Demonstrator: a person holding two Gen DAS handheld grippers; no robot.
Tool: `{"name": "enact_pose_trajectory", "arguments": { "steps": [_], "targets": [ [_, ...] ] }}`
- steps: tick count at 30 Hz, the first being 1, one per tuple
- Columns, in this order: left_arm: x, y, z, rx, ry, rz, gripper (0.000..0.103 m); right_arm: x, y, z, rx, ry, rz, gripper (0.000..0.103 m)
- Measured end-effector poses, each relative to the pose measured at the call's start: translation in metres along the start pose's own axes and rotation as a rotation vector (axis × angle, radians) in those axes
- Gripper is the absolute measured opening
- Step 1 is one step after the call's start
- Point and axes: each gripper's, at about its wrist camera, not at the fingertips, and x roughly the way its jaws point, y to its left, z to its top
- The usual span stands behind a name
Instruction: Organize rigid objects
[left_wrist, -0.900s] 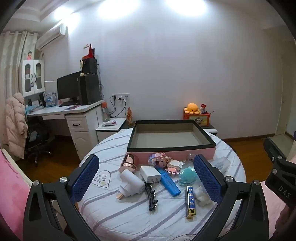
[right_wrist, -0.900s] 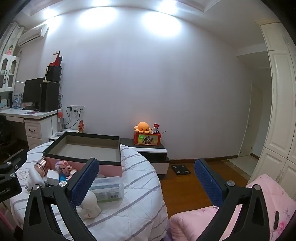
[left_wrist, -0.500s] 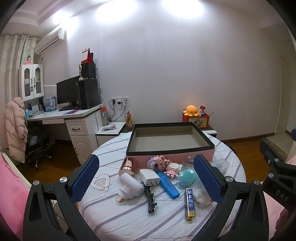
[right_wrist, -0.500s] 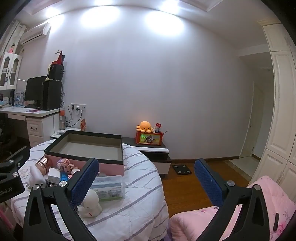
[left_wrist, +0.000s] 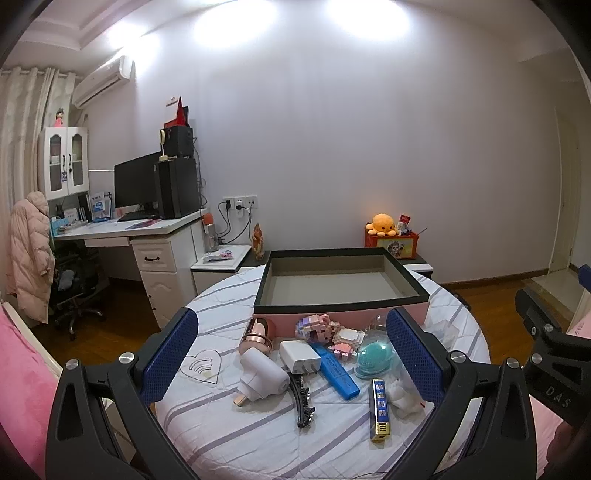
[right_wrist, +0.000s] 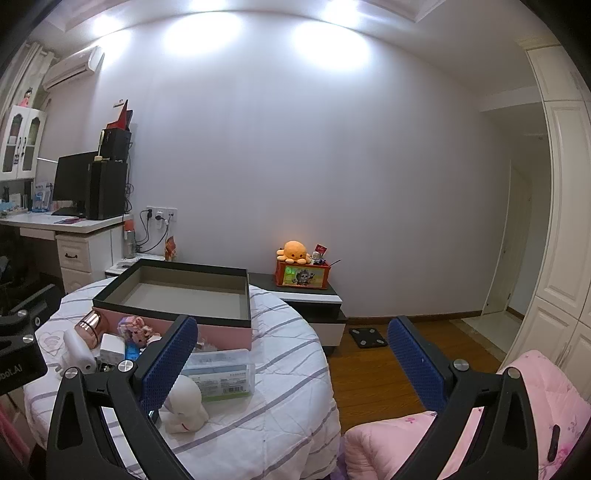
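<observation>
An empty pink box with a black rim (left_wrist: 404, 275) stands at the back of the round table (left_wrist: 229, 435); it also shows in the right wrist view (right_wrist: 243, 291). In front of it lie a white hair dryer (left_wrist: 260, 373), a white charger (left_wrist: 299, 356), a blue marker (left_wrist: 338, 373), a black hair clip (left_wrist: 303, 400), a teal dome (left_wrist: 373, 358), a pink block toy (left_wrist: 319, 326) and a blue-gold bar (left_wrist: 380, 410). My left gripper (left_wrist: 291, 360) is open and empty above them. My right gripper (right_wrist: 291, 363) is open and empty, right of the table, by a white figurine (right_wrist: 184, 404) and a clear case (right_wrist: 221, 371).
A desk with a monitor (left_wrist: 136, 186) and a chair stand to the left. A low cabinet with an orange plush (right_wrist: 293, 251) stands behind the table. Pink bedding (right_wrist: 491, 417) lies at the right, with wooden floor (right_wrist: 373, 369) between.
Both grippers have risen and tilted slightly; the table contents sit a little lower and closer in view. Nothing on the table has moved. Both jaws stay open.
</observation>
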Motion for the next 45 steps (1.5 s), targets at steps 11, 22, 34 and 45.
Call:
{"name": "enact_pose_trajectory", "arguments": {
  "steps": [11,22,34,45],
  "targets": [
    [0.0039,0.0031,-0.0043,-0.003,0.002,0.009,0.103,0.0011,0.0,0.0,0.002,0.007,0.021,0.103],
    [0.0038,0.0014,-0.0061,0.005,-0.007,0.016,0.103,0.0002,-0.0013,0.0003,-0.001,0.005,0.02,0.103],
    [0.0022,-0.0001,-0.0064,0.008,-0.006,0.018,0.103,-0.0016,0.0028,-0.0004,-0.011,0.011,0.033,0.103],
    [0.0011,0.0009,-0.0072,0.006,-0.002,0.015,0.103,-0.0008,0.0023,-0.0002,-0.007,0.022,0.03,0.103]
  ]
}}
